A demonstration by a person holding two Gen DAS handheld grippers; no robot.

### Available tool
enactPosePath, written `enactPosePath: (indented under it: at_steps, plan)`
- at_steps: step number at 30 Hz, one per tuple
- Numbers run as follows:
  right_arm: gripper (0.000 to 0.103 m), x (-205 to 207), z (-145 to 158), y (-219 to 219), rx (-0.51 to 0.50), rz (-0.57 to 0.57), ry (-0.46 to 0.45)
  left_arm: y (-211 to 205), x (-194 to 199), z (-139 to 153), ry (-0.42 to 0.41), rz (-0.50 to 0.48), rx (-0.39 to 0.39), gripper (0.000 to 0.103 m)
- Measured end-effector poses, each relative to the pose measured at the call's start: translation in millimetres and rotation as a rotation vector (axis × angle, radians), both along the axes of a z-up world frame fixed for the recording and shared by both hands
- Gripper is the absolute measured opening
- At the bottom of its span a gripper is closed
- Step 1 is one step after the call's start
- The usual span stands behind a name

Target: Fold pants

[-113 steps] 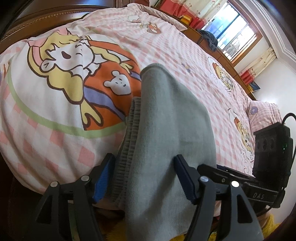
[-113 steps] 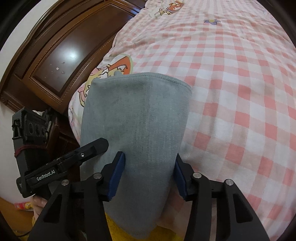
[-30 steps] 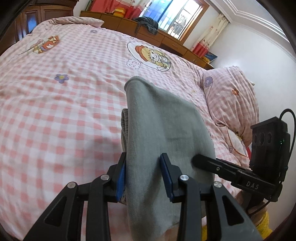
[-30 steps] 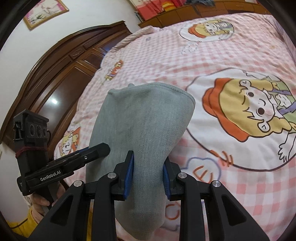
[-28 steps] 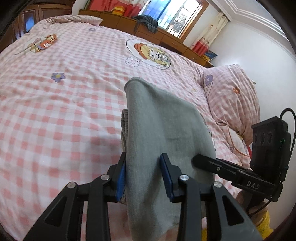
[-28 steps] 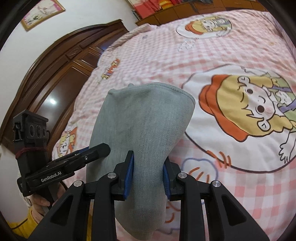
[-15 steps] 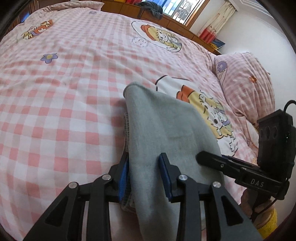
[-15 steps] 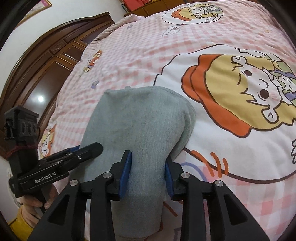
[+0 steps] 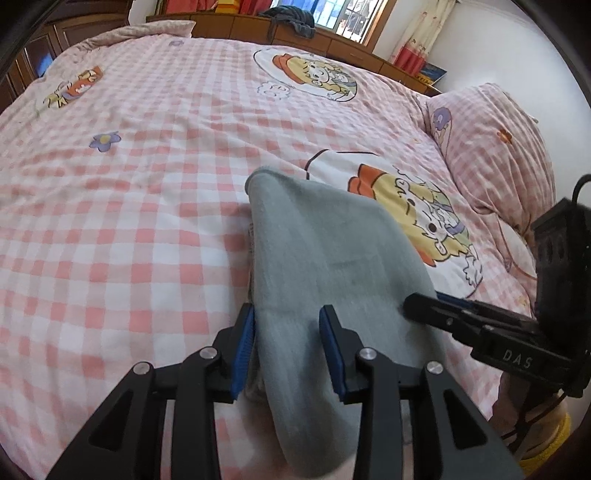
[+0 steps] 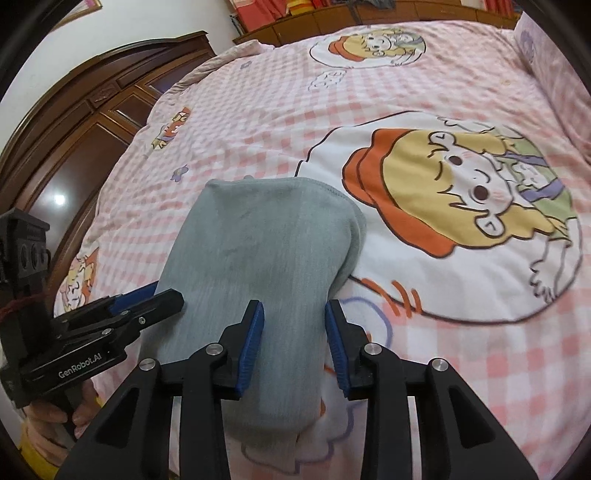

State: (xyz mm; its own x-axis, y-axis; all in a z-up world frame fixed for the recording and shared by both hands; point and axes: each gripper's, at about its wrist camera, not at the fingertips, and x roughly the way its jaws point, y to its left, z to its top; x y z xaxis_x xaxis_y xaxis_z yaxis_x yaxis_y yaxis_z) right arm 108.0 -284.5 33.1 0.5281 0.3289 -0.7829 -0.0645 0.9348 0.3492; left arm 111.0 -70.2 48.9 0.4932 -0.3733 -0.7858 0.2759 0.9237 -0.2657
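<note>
The left gripper (image 9: 286,345) is pinching one edge of the folded grey pants (image 9: 325,258), its blue pads (image 9: 243,347) closing against the cloth. The right gripper (image 10: 293,334) is clamping the other edge in the same way. The pants are lying bundled on the pink checked quilt (image 9: 129,206), their far end touching the cartoon girl print (image 10: 461,195). A matching pillow (image 9: 495,147) is sitting beyond, to the right

bed (image 9: 155,192): pink checked | window (image 9: 332,16): daylit | wardrobe (image 10: 85,147): dark wood | wall (image 9: 498,48): white
</note>
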Motion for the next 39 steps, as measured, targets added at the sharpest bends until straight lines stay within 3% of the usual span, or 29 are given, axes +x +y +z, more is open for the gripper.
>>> enactPosePath:
  at_steps: [5, 10, 13, 16, 20, 23, 32, 39]
  plan:
    - [0.035, -22.7, 1.2, 0.8, 0.019, -0.003, 0.011, -0.3, -18.0, 5.5, -0.003, 0.007, 0.035, 0.037]
    - [0.035, -44.3, 4.5, 7.0, -0.025, -0.003, 0.014, 0.9, -35.9, 7.9, 0.001, 0.019, 0.049, 0.037]
    - [0.036, -53.4, 5.8, 10.1, -0.053, -0.010, 0.014, 0.1, -45.9, 10.7, -0.001, 0.018, 0.062, 0.046]
    - [0.051, -62.7, 4.7, 12.6, -0.083, -0.022, 0.017, -0.7, -56.6, 14.4, -0.013, 0.021, 0.083, 0.051]
    - [0.053, -70.7, -1.0, 14.9, -0.121, -0.026, 0.039, 1.0, -70.5, 15.1, -0.020, 0.043, 0.103, 0.068]
    - [0.061, -75.3, -5.0, 15.1, -0.164, -0.050, 0.044, 2.5, -76.8, 10.5, -0.005, 0.061, 0.119, 0.077]
    - [0.069, -76.2, -26.0, 17.2, -0.246, -0.094, 0.068, 1.2, -82.3, -19.4, 0.043, 0.103, 0.214, 0.088]
    - [0.079, -74.7, -33.9, 20.2, -0.238, -0.105, 0.059, 3.1, -79.3, -34.8, 0.070, 0.131, 0.215, 0.093]
